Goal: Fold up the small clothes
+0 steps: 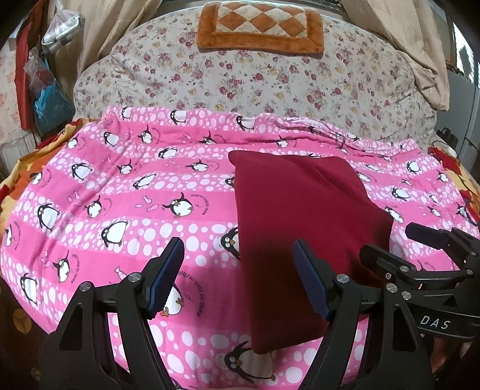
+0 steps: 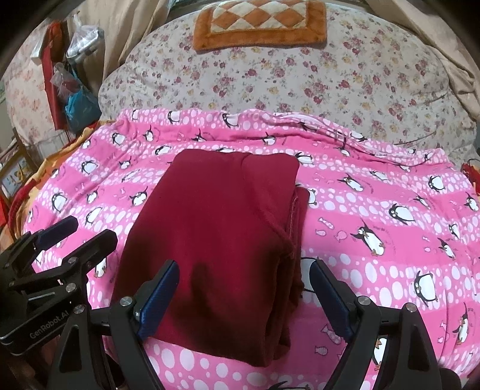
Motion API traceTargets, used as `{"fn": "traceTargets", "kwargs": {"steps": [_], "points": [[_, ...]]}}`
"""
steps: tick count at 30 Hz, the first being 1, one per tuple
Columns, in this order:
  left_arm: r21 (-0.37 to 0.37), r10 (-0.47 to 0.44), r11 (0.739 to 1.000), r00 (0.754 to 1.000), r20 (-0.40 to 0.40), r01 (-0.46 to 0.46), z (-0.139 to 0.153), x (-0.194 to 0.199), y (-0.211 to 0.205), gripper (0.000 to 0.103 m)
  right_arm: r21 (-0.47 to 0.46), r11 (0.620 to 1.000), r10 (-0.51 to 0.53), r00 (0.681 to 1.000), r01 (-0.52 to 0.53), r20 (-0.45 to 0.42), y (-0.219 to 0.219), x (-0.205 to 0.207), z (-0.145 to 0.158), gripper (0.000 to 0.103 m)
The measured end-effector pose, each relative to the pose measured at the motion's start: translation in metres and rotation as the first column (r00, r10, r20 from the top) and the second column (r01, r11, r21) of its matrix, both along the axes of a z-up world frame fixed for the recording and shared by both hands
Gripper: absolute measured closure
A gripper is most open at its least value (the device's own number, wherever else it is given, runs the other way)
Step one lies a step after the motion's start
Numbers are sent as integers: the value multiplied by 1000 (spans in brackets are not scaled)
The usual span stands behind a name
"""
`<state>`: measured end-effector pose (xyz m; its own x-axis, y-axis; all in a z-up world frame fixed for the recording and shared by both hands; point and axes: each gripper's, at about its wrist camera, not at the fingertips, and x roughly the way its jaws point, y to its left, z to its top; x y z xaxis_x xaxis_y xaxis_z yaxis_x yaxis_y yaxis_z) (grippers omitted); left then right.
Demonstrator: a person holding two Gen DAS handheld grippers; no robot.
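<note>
While both tools hang released over the near end of the bed, you have time to plan the next fold. Your left tool (image 1: 238, 276) stands with jaws wide, straddling the left edge of the dark red garment (image 2: 216, 240), and your right tool (image 2: 244, 295) gapes above its near right corner, neither pad pressing cloth. That garment lies already folded into a long panel on the pink penguin blanket (image 1: 120, 186), layered edges stacked along its right side (they look loose). For what seems the next step, halving it lengthwise, pinch every layer at both near corners, lift together, and lay the near end squarely onto the far one. Beyond it sit the floral quilt (image 1: 255, 78) and an orange checkered cushion (image 1: 261, 27).
</note>
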<state>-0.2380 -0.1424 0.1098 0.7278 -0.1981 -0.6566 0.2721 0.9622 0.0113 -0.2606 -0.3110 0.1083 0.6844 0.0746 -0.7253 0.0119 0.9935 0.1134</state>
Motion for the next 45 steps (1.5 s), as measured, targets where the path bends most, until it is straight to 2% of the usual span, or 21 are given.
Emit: {"fn": "traceTargets", "kwargs": {"steps": [15, 45], "points": [[-10, 19, 1000, 1000, -13, -19, -4, 9, 6, 28, 3, 1000, 4, 1000, -4, -22, 3, 6, -5, 16], [19, 18, 1000, 1000, -1, -18, -11, 15, 5, 28, 10, 1000, 5, 999, -5, -50, 7, 13, -14, 16]]}}
